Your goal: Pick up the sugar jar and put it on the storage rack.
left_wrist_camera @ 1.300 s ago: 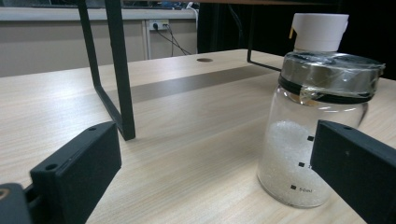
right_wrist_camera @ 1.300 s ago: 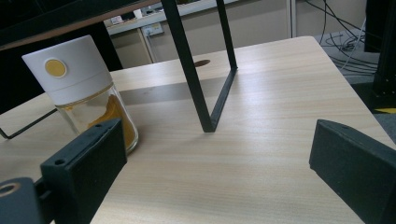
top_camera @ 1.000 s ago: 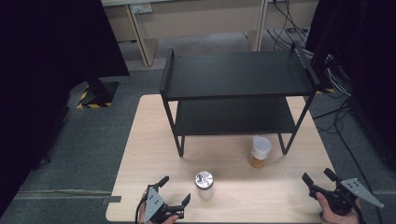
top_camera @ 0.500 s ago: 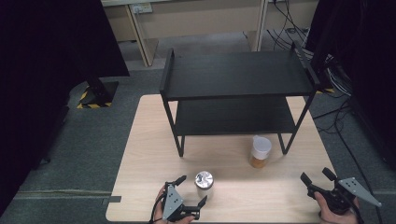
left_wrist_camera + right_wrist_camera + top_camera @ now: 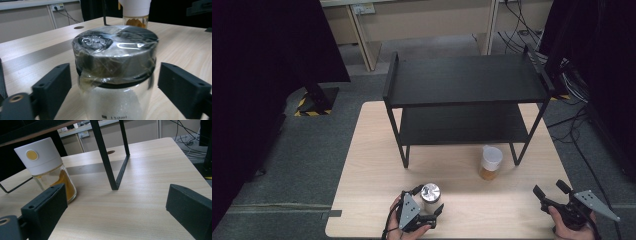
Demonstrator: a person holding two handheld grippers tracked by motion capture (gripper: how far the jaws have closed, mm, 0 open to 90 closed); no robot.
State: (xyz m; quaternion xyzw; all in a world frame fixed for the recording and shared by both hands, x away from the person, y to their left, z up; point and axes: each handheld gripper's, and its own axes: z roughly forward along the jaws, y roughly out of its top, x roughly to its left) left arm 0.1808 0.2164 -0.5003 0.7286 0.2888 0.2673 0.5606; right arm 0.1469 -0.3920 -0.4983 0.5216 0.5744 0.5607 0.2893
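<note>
While the right gripper (image 5: 552,196) stays open and idle near the right front corner of the pale wooden table (image 5: 372,165), the left gripper (image 5: 429,207) has moved rightwards since a second ago. Its open jaws now stand on both sides of the small glass jar with the silver metal lid under plastic film (image 5: 115,62), without touching it. It seems a grasp is prepared. The glass jar with the white cap and yellow contents (image 5: 489,162) stands beside a leg of the black two-level metal shelf (image 5: 462,80).
</note>
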